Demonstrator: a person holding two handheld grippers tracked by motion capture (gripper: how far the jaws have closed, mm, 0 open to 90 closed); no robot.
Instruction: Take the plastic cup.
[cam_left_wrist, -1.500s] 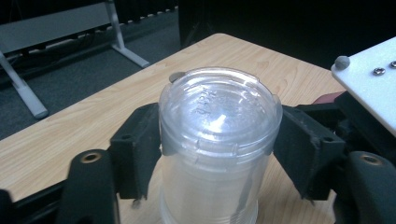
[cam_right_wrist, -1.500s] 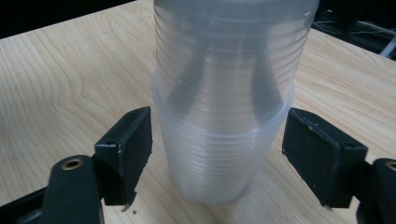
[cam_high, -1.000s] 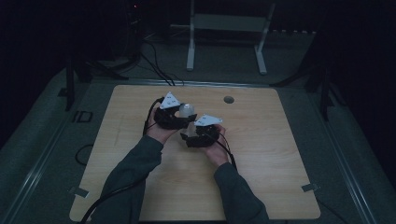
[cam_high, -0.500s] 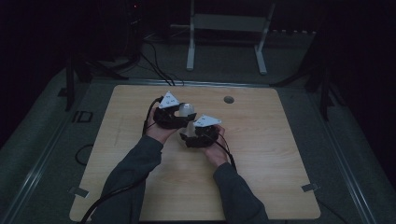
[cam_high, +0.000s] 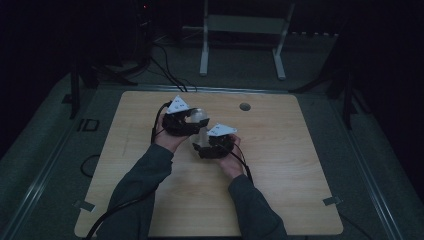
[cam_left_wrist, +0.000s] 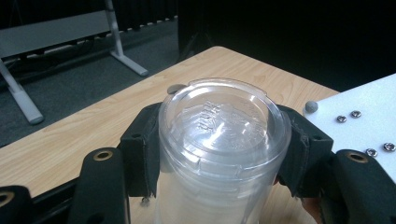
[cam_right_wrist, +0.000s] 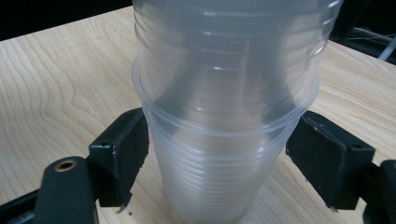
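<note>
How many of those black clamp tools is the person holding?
2. The left gripper, mid-table, has just been closing its jaws on one end of the cups. The right gripper, slightly nearer the person, grips the same cups. None seems hidden.

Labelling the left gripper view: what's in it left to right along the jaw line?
Left jaw pad → clear cup stack, pressed between the pads after the jaws just closed → right jaw pad → white plate with screws.
</note>
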